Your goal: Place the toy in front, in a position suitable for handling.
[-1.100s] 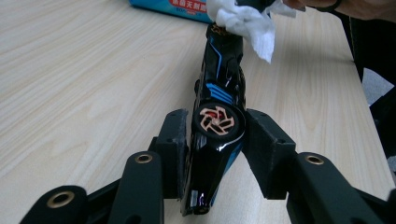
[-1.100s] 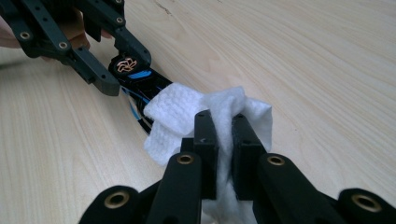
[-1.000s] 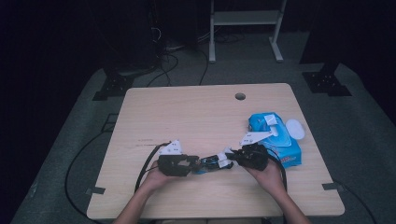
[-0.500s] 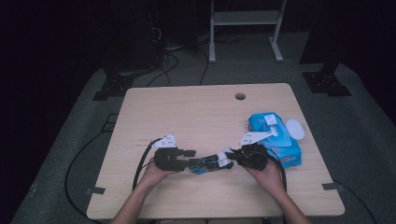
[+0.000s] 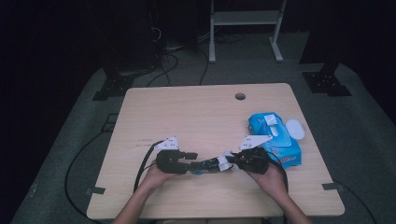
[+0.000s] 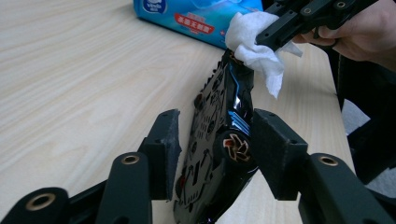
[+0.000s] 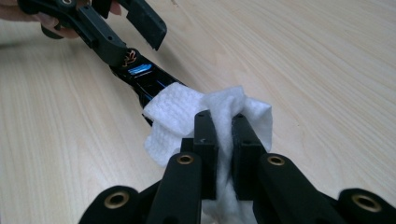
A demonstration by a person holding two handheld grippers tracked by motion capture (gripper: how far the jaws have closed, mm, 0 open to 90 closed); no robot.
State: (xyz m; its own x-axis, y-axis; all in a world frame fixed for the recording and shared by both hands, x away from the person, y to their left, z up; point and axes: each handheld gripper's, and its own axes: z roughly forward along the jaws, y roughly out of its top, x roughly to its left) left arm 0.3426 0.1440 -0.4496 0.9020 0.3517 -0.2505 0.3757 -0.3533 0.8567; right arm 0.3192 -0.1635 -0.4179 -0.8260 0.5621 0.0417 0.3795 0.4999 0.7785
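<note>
A flat, glossy black object with a white and red pattern [image 6: 233, 93] lies between the jaws of my left gripper [image 6: 217, 123]. These jaws have just been opening. One pad rests against the object and the other stands off it with a gap. My right gripper [image 7: 223, 123] is shut on a white wipe [image 7: 177, 116], and the wipe lies against the far end of the black object [image 7: 142, 77]. In the high view the left gripper [image 5: 191, 162] and the right gripper [image 5: 232, 162] face each other near the table's front edge, with the object [image 5: 205, 164] bridging them.
A blue pack of wet wipes [image 5: 275, 140] with its white lid flipped open lies at the right of the light wooden table [image 5: 196, 112], just behind my right hand. A cable hole [image 5: 240, 96] sits near the far edge. Black cables trail off the table's left side.
The left gripper's jaws have spread apart around the black object. Both hands stay at the same spot and the wipe remains on the object's end.
</note>
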